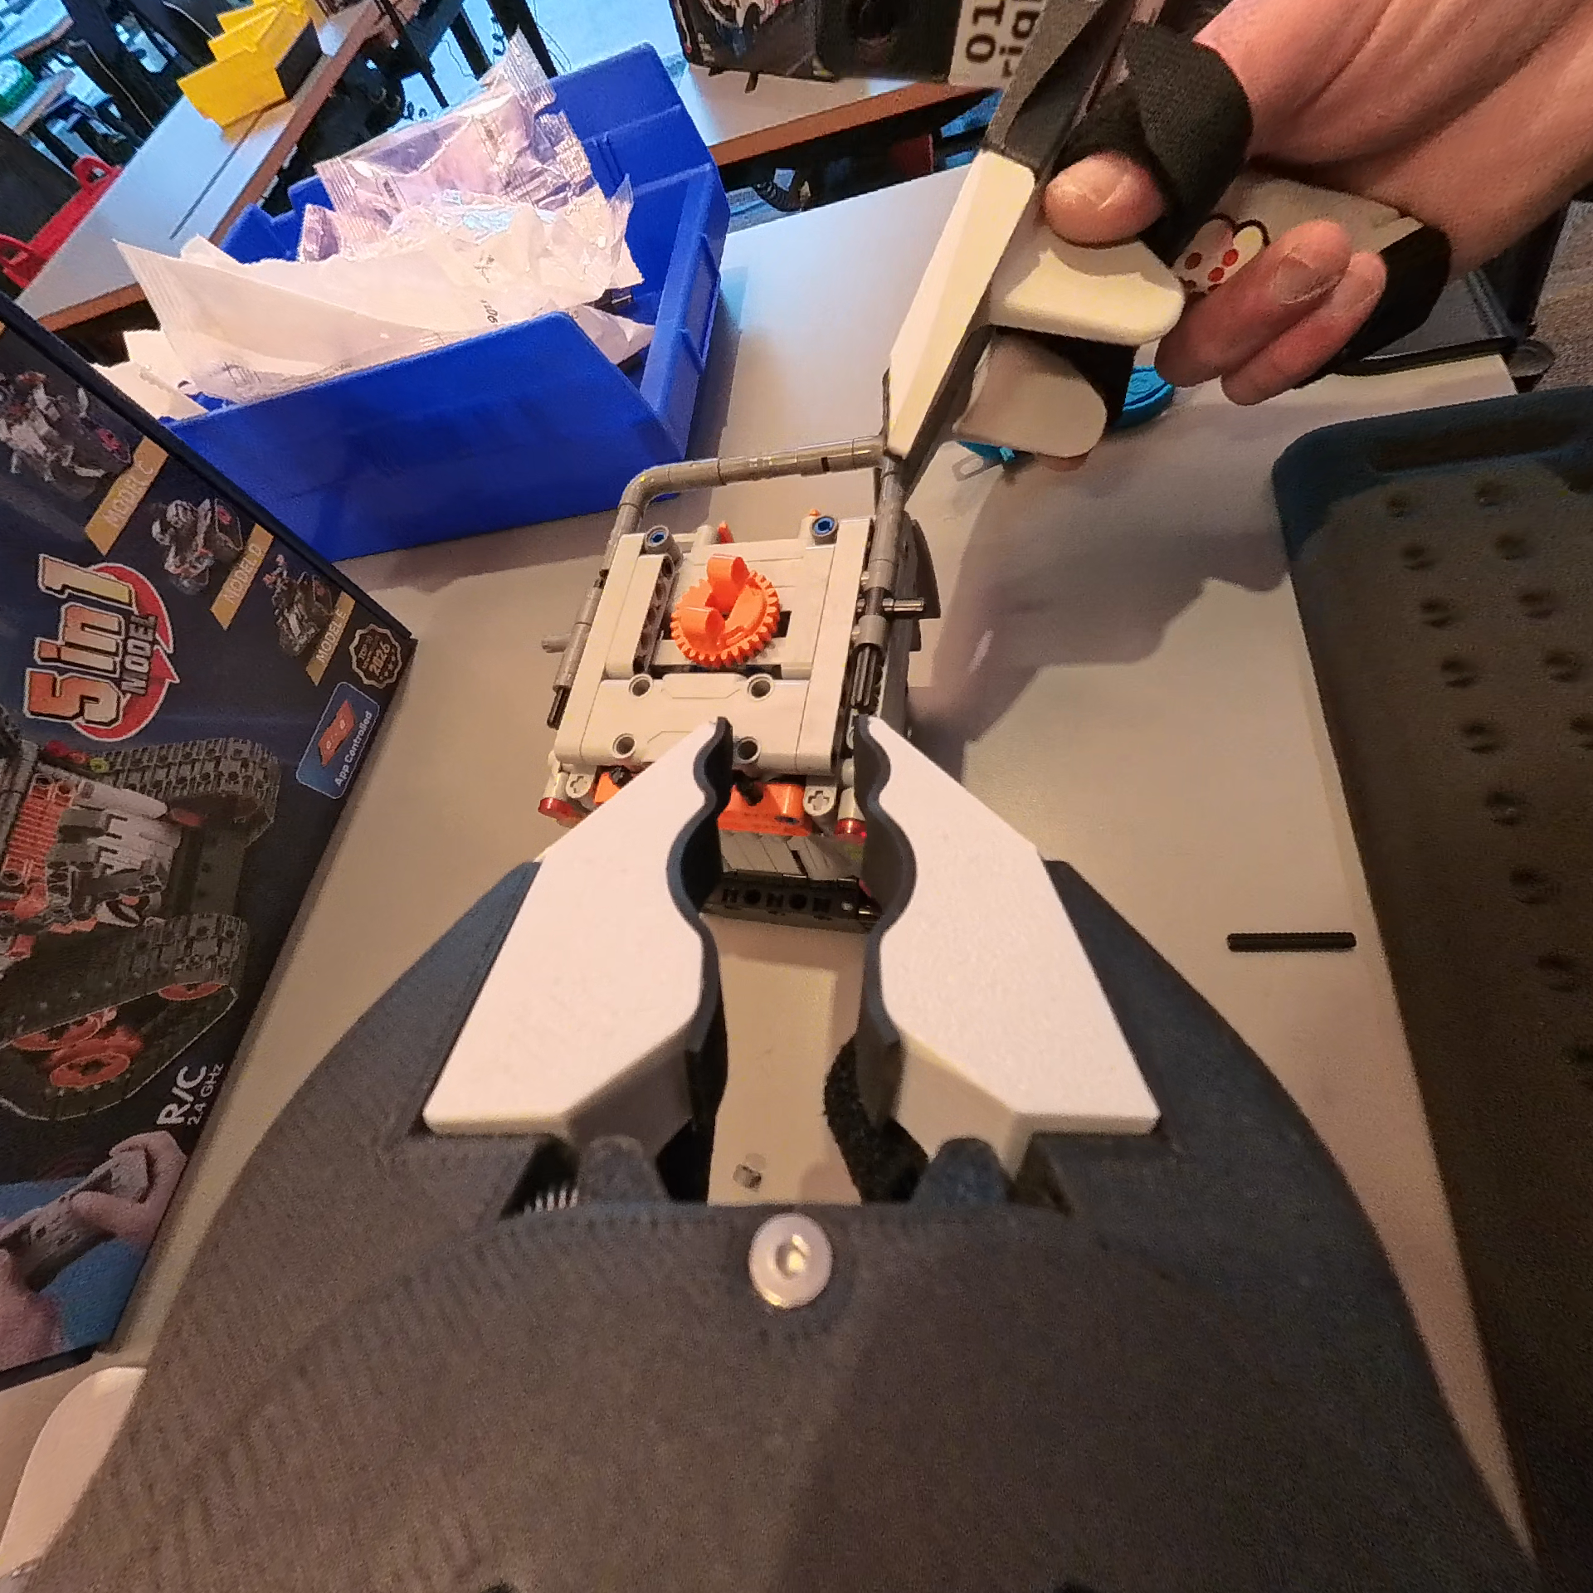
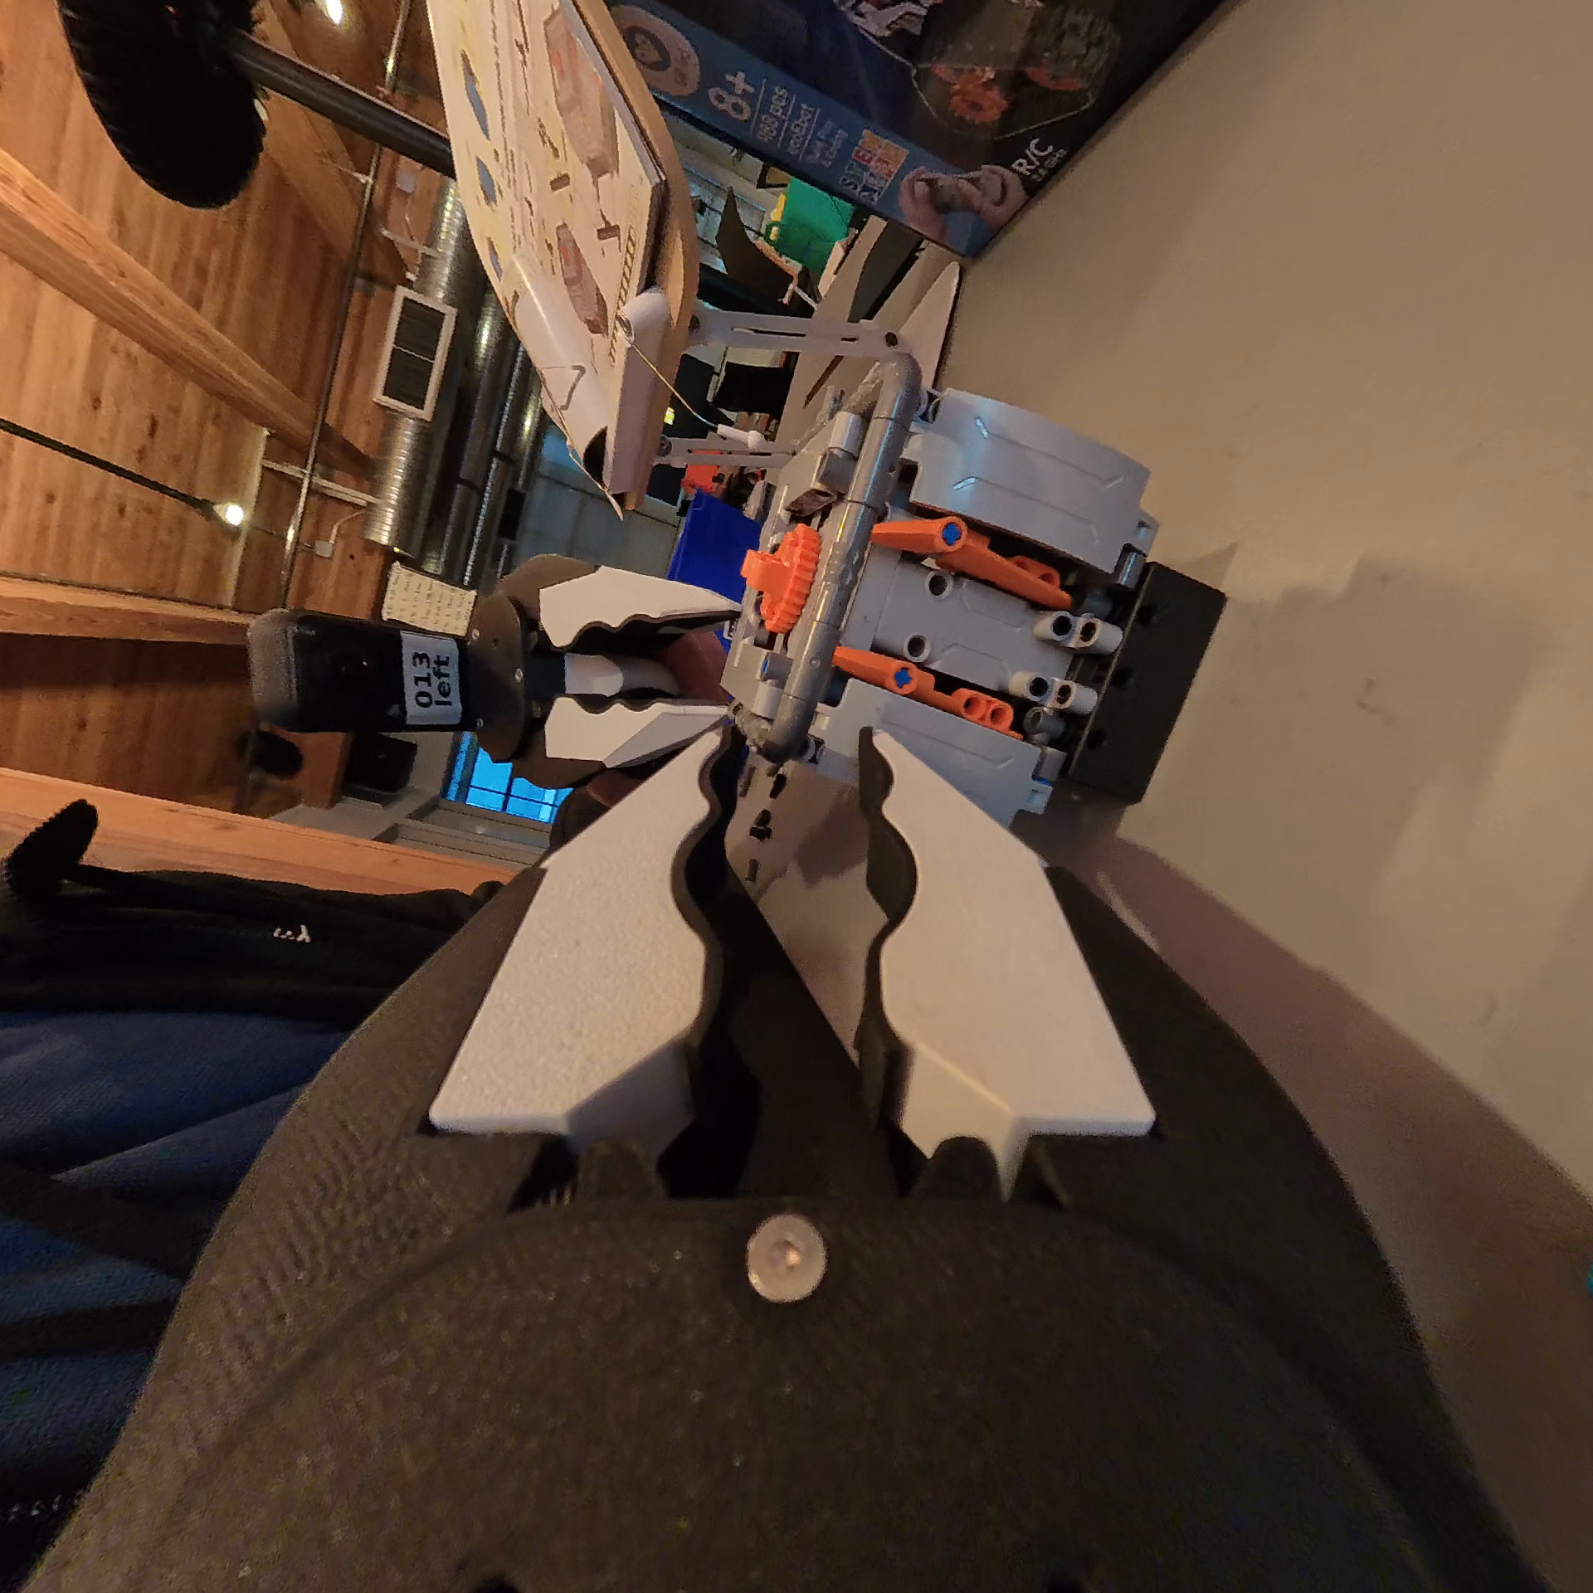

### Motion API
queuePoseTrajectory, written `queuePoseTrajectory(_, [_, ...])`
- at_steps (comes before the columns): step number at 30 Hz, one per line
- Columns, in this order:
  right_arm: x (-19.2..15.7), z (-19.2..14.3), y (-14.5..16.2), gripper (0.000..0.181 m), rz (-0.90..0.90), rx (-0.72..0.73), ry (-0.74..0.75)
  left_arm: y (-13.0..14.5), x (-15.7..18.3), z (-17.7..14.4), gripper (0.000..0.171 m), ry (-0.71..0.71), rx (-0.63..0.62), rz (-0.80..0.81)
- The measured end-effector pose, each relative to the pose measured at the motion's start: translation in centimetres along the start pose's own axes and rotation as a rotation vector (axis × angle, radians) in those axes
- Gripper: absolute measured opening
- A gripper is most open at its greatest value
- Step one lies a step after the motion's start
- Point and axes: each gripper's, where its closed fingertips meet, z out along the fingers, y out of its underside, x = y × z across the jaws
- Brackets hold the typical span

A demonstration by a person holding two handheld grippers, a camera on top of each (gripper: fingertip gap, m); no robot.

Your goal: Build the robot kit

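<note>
A grey and white brick-built model (image 1: 707, 690) with an orange gear (image 1: 724, 616) on top and a grey tube frame (image 1: 759, 465) stands on the grey table (image 1: 1121, 776). My left gripper (image 1: 789, 741) comes from above. Its jaws are apart and its tips rest at the near edge of the model's top, which the right wrist view also shows (image 2: 728, 664). My right gripper (image 2: 793, 750) is at the tube frame's corner beside the model (image 2: 974, 603). A flat grey panel (image 2: 776, 853) with slots lies between its fingers. A hand holds this gripper (image 1: 922, 448).
A blue bin (image 1: 483, 414) of plastic bags stands behind the model. A dark printed box (image 1: 172, 776) lies at the left and a dark blue tray (image 1: 1448, 690) at the right. A short black rod (image 1: 1291, 941) lies on the table. An instruction booklet (image 2: 560, 215) sits on a stand. The grippers' ends are close to 8 cm from one another.
</note>
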Motion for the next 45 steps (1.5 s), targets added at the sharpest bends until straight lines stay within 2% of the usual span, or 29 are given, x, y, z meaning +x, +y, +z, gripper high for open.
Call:
queuePoseTrajectory(5, [0.2, -0.5, -0.9, 0.027, -0.057, 0.011, 0.030, 0.0, -0.1, -0.1, 0.027, 0.007, -0.009, 0.001])
queuePoseTrajectory(11, [0.5, -1.1, -3.8, 0.025, -0.141, 0.033, 0.073, -0.5, -0.7, -1.0, 0.038, 0.034, 0.024, -0.031])
queuePoseTrajectory(15, [0.8, -0.8, -5.7, 0.021, -0.202, 0.026, 0.102, -0.3, -3.3, -1.3, 0.037, 0.036, 0.041, -0.123])
queuePoseTrajectory(19, [1.4, 0.2, -6.9, 0.022, -0.259, -0.002, 0.142, 0.5, -5.3, -0.2, 0.039, 0.057, 0.011, -0.263])
queuePoseTrajectory(22, [1.8, 1.2, -7.1, 0.021, -0.273, -0.039, 0.156, 0.5, -4.8, 1.0, 0.041, 0.089, -0.001, -0.352])
queuePoseTrajectory(30, [2.3, 2.5, -6.6, 0.008, -0.290, -0.074, 0.154, -0.1, -4.2, 2.1, 0.039, 0.089, 0.001, -0.420])
queuePoseTrajectory(45, [2.2, 2.6, -6.6, 0.007, -0.270, 0.003, 0.085, -0.1, -4.2, 2.3, 0.039, 0.112, 0.023, -0.480])
